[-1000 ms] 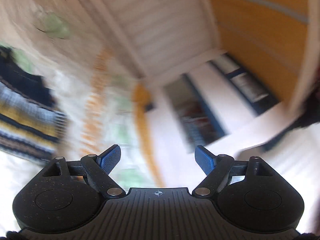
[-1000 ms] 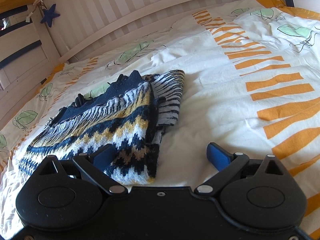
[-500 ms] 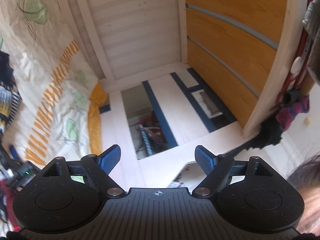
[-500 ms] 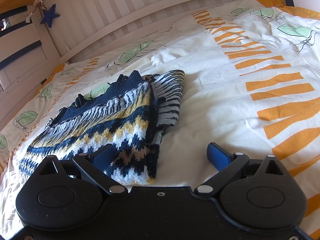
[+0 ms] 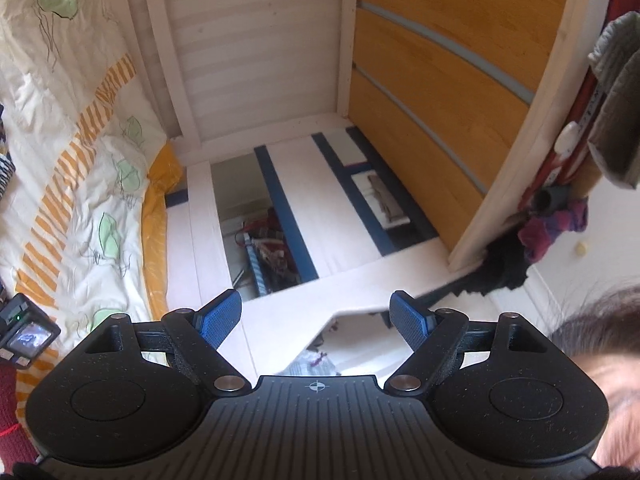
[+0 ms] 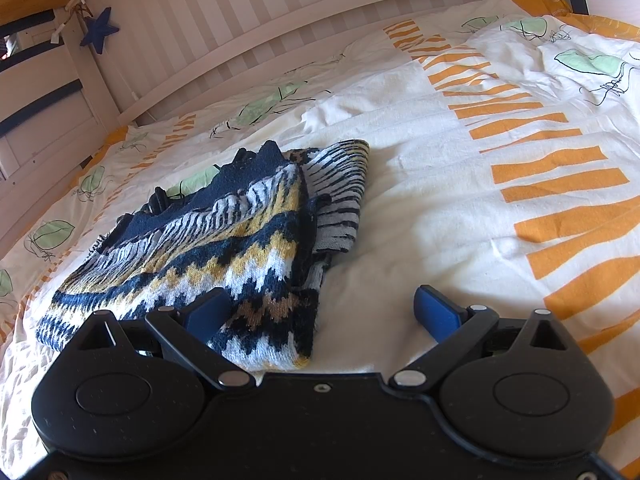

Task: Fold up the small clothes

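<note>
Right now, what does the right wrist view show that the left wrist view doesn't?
Only the right wrist view shows the folded patterned sweater lying whole on the bed, a blue star hanging on the slatted headboard, and the right gripper, jaws open, one finger over the sweater's near corner.

Only the left wrist view shows the orange wood panel, hanging clothes and the left gripper, jaws open and empty.

Both share the leaf-and-orange-stripe duvet.

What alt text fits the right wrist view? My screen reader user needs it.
A folded navy, yellow and white zigzag-knit sweater lies on a white duvet with orange stripes. The open right gripper hovers at its near edge, holding nothing; a white slatted bed rail runs behind.
</note>
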The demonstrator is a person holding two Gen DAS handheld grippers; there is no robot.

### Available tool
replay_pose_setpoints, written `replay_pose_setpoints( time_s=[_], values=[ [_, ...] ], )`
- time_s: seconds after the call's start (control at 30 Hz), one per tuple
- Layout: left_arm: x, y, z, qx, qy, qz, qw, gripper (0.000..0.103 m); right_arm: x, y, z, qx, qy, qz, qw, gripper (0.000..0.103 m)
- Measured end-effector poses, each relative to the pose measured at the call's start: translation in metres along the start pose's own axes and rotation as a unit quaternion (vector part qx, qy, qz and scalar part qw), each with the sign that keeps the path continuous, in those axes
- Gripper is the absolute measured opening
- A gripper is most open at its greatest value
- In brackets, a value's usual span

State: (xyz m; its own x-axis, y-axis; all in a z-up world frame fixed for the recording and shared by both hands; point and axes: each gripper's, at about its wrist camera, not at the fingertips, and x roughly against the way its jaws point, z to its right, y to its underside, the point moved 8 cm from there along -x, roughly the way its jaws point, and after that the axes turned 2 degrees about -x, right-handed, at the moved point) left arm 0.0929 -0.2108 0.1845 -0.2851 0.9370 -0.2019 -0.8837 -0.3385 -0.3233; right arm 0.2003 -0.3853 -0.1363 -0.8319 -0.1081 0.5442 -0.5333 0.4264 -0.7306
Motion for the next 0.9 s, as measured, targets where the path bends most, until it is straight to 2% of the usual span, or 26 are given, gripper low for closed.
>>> replay_pose_setpoints(
  time_s=[0.07,0.37,0.57,0.63,0.7,0.73,0.77,0.8,0.83,0.87,0.9],
  values=[
    [0.000,-0.003,0.000,0.005,0.003,0.008,1.0000,0.080,0.000,0.000,0.000,-0.001,-0.001,0.000,1.000,0.099],
    [-0.003,-0.015,-0.003,-0.007,-0.027,0.026,0.9993,0.080,0.000,0.000,0.000,0.000,0.000,0.000,1.000,0.099],
    [0.003,-0.002,0.006,-0.053,-0.020,0.009,0.9984,0.080,0.000,0.000,0.000,-0.001,-0.001,0.000,1.000,0.099],
    [0.009,-0.001,0.005,-0.082,-0.034,0.010,0.9960,0.080,0.000,0.000,0.000,-0.001,-0.001,0.000,1.000,0.099],
    [0.015,-0.004,-0.003,-0.119,-0.067,0.008,0.9906,0.081,0.000,0.000,0.000,-0.002,-0.001,0.000,1.000,0.099],
    [0.017,-0.008,-0.012,-0.142,-0.100,0.006,0.9848,0.081,0.000,0.000,0.000,-0.001,-0.001,0.000,1.000,0.099],
    [0.020,-0.014,-0.024,-0.169,-0.146,0.007,0.9748,0.081,0.000,0.000,0.000,-0.001,-0.001,-0.001,1.000,0.099],
    [0.022,-0.022,-0.037,-0.198,-0.194,0.012,0.9607,0.081,0.000,0.000,0.000,-0.002,-0.001,-0.001,1.000,0.099],
    [0.026,-0.030,-0.051,-0.232,-0.241,0.019,0.9423,0.081,0.000,0.000,0.000,-0.002,-0.002,-0.001,1.000,0.099],
    [0.029,-0.038,-0.066,-0.268,-0.291,0.025,0.9180,0.081,0.000,0.000,0.000,-0.003,-0.002,-0.001,1.000,0.099],
    [0.032,-0.047,-0.081,-0.303,-0.344,0.029,0.8884,0.081,0.000,0.000,0.000,-0.003,-0.002,-0.001,1.000,0.099]
  ],
)
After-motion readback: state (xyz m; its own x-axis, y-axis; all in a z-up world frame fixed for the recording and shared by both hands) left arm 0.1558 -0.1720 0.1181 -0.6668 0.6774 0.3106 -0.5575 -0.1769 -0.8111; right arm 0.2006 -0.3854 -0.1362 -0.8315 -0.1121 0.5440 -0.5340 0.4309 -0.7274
